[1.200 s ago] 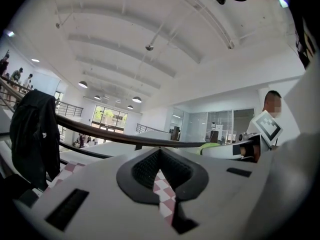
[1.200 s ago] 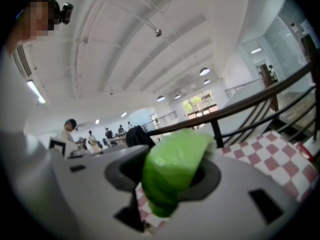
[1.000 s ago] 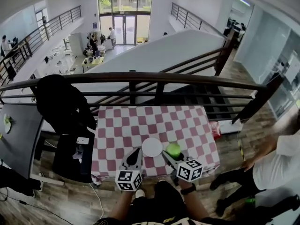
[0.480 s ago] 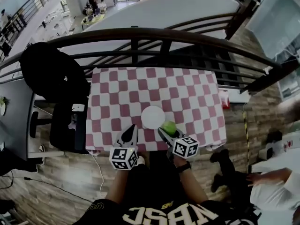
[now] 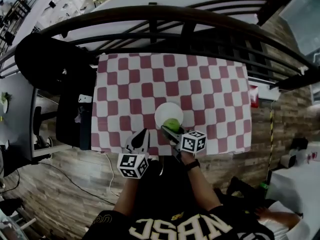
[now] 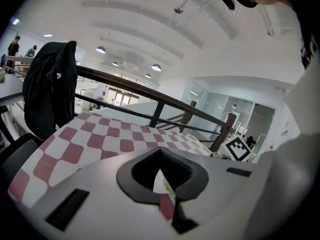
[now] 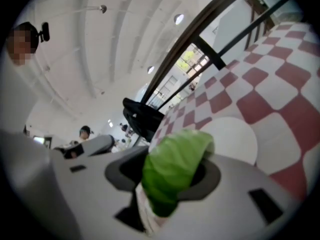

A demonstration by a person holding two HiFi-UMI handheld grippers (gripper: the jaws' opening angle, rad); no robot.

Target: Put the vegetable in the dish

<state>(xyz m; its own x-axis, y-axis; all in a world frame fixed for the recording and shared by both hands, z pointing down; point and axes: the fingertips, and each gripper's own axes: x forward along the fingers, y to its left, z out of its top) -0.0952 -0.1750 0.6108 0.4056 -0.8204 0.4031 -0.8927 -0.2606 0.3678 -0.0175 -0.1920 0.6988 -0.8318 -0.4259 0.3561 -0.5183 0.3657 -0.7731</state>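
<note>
Two jaws of the right gripper (image 5: 169, 130) are clamped on the one green leafy vegetable (image 7: 172, 170), which bulges out above and beyond their tips. From the head view the vegetable hangs over the near rim of the single round white dish (image 5: 166, 112); whether it touches the dish is hard to tell from above. The left gripper (image 5: 142, 135) sits just beside the right one, left of the dish, over the near edge of the worktop (image 5: 145, 81). Its jaws look drawn together with nothing between them, leaving only a narrow slit.

Each gripper carries one marker cube, two in all (image 5: 133, 165) (image 5: 193, 141). One red-and-white checked cloth covers the worktop, and the dish is the only thing lying on it. One chair draped with a black jacket (image 5: 47, 64) stands at its left side, and one dark railing (image 5: 150, 15) curves past its far edge.
</note>
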